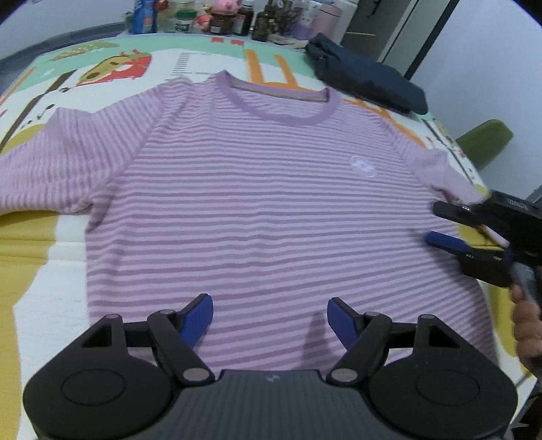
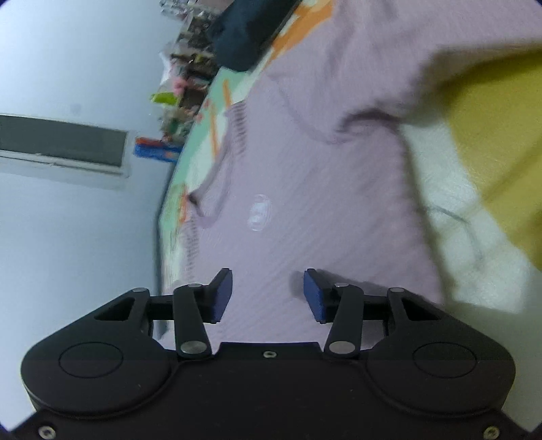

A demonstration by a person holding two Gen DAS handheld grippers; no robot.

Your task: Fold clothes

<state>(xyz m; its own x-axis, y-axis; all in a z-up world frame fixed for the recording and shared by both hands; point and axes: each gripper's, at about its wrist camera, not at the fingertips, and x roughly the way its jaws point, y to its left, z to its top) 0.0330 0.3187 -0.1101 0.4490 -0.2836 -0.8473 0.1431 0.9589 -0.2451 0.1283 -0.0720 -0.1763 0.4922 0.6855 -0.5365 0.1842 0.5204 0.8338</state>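
Note:
A purple striped T-shirt [image 1: 257, 189] lies spread flat and face up on the mat, collar at the far side, with a small white logo [image 1: 363, 166] on its chest. My left gripper [image 1: 270, 320] hovers open over the shirt's lower hem, nothing between its blue pads. My right gripper [image 1: 437, 223] comes in from the right over the shirt's right side, below its sleeve, jaws apart and empty. In the tilted, blurred right wrist view the right gripper [image 2: 267, 294] stands open above the shirt [image 2: 338, 189], with the logo [image 2: 259, 213] ahead of it.
A folded dark navy garment [image 1: 366, 78] lies at the far right of the colourful play mat [image 1: 111, 67]. Bottles and jars [image 1: 216, 17] crowd the far edge. A green chair [image 1: 487, 138] stands off the right side. A hand [image 1: 525, 325] holds the right gripper.

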